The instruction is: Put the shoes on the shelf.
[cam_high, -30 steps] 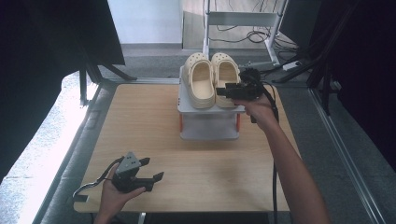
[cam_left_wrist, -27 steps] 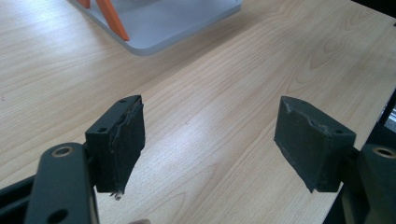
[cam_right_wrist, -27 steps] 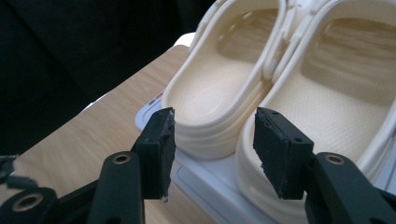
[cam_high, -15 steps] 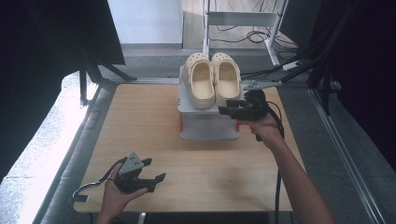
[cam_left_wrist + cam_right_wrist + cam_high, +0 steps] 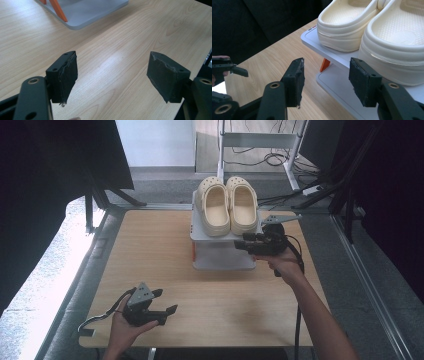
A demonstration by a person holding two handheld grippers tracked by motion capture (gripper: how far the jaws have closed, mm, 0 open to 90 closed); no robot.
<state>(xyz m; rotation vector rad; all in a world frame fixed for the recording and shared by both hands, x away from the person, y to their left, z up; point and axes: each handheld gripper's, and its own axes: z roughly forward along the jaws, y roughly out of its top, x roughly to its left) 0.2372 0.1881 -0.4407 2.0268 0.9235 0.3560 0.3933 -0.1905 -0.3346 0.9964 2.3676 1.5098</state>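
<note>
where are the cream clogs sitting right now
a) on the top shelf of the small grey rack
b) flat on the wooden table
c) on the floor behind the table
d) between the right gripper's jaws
a: the pair of cream clogs rests side by side on the top shelf of the grey rack, with the right gripper open beside it and holding nothing.

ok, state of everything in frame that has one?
left hand-held gripper: open, nothing between the jaws, low over the table.
right hand-held gripper: open, jaws have just been opening, nothing between them, beside the rack.
clogs: a pair, side by side, upright on the top shelf.
shoe rack: standing on the table, lower shelf bare where visible.
</note>
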